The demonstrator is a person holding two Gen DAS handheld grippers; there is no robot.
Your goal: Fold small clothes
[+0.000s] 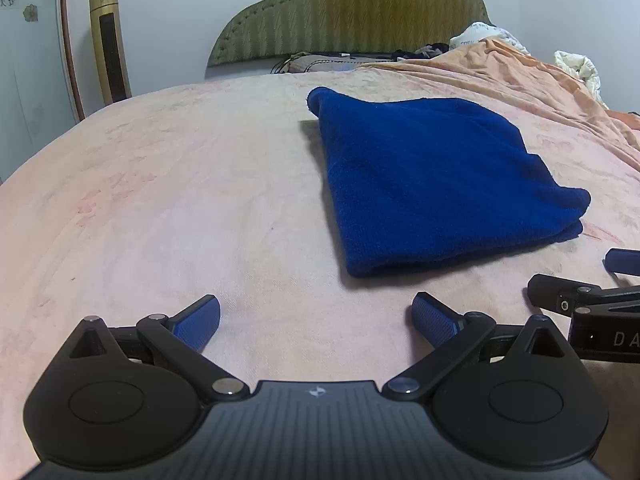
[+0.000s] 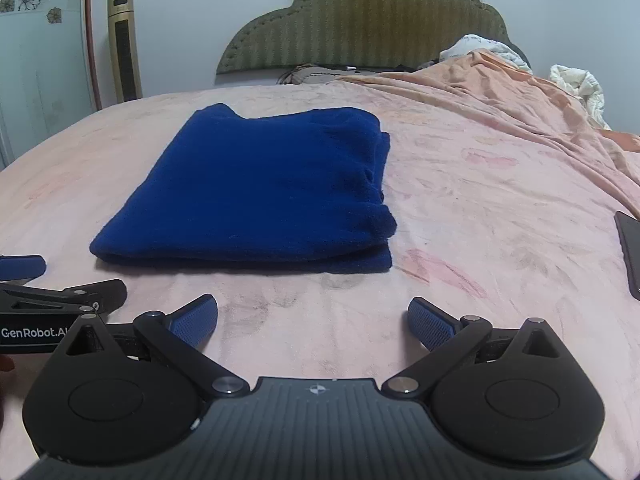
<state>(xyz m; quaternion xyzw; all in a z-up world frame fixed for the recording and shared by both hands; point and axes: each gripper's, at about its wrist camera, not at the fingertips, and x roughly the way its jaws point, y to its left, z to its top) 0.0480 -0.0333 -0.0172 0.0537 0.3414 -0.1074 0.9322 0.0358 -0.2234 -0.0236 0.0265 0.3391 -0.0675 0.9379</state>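
Observation:
A dark blue garment (image 1: 436, 176) lies folded into a thick rectangle on the pink bedspread (image 1: 180, 200). It also shows in the right wrist view (image 2: 260, 188), ahead and to the left. My left gripper (image 1: 316, 320) is open and empty, low over the bed, just short of the garment's near left corner. My right gripper (image 2: 312, 322) is open and empty, just short of the garment's near right corner. Each gripper shows at the edge of the other's view, the right one (image 1: 588, 300) and the left one (image 2: 52, 300).
An olive padded headboard (image 1: 352, 12) stands at the far end. A peach blanket (image 1: 520, 76) and white bedding (image 1: 580, 68) are heaped at the far right. A gold tower fan (image 1: 110, 44) stands at the left wall. A dark flat object (image 2: 630, 252) lies at the right edge.

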